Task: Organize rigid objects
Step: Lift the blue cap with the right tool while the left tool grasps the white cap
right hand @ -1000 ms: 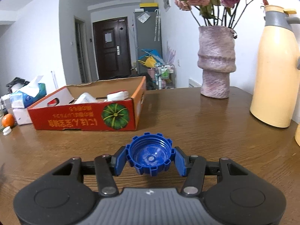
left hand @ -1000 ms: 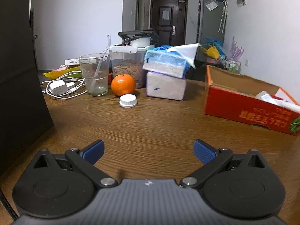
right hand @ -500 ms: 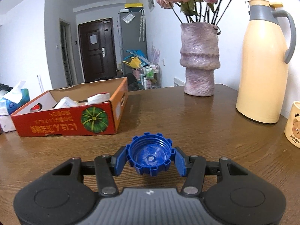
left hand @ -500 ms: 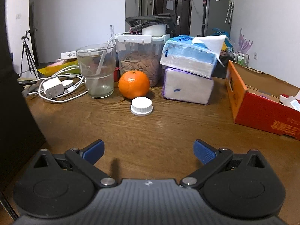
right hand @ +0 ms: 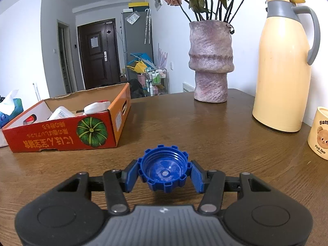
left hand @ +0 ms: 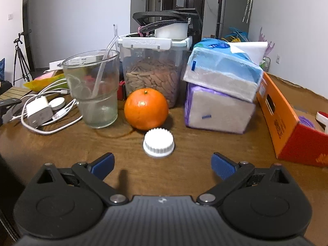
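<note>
A white ribbed bottle cap lies on the wooden table just ahead of my left gripper, which is open and empty, its blue pads wide apart. An orange sits right behind the cap. My right gripper is shut on a blue notched bottle cap, open side facing the camera, held just above the table. An orange cardboard box with several white items inside stands ahead and to the left in the right wrist view; it also shows in the left wrist view on the right.
Behind the orange stand a glass with a straw, a clear container of snacks, two stacked tissue packs and a charger with cables. In the right wrist view stand a vase, a cream thermos and a mug.
My left gripper has moved forward toward the white cap and orange, which now look much closer. My right gripper, still holding the blue cap, has shifted right; the box has slid left in view.
</note>
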The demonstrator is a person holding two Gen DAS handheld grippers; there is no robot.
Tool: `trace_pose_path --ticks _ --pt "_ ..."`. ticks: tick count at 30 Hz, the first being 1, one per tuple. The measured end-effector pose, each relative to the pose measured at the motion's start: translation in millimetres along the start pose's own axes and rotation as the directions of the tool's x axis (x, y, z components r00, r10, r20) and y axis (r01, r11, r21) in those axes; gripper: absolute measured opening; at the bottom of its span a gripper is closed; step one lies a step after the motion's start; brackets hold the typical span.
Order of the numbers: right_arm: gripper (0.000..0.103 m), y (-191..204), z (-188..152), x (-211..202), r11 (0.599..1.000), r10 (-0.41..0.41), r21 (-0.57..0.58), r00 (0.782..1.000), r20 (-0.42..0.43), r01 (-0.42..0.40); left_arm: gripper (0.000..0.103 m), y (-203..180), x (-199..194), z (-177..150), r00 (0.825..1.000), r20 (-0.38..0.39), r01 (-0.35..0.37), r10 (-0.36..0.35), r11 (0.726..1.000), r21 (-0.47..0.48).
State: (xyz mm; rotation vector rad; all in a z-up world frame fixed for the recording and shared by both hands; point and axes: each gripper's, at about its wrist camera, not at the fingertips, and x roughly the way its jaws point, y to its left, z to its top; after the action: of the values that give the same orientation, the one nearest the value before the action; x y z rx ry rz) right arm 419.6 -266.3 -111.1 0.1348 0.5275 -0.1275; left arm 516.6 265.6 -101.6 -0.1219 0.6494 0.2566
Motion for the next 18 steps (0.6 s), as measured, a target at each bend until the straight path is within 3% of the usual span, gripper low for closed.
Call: trace_pose_path --ticks 2,6,11,13,18 --pt "0.053 0 1 2 1.000 0.000 0.003 1.000 0.001 0.000 0.098 0 8 6 1.000 -0.002 -0.001 0.001 1.000 -0.002" --pt "0.053 -1 2 5 1.000 -0.001 0.007 1.000 -0.002 0.001 0.078 -2 24 16 1.000 -0.013 0.007 -0.007 1.000 -0.003" --pt "0.053 -1 3 10 1.000 0.003 0.013 1.000 -0.011 -0.003 0.073 -2 35 21 1.000 -0.025 0.003 -0.003 1.000 0.003" --pt "0.053 -1 4 11 1.000 0.004 0.011 1.000 -0.010 -0.004 0.054 -2 38 22 0.999 -0.036 0.014 -0.014 1.000 0.007" --pt "0.053 -1 4 11 1.000 0.005 0.009 1.000 -0.009 -0.005 0.039 -2 39 20 0.999 -0.037 0.007 -0.007 1.000 0.011"
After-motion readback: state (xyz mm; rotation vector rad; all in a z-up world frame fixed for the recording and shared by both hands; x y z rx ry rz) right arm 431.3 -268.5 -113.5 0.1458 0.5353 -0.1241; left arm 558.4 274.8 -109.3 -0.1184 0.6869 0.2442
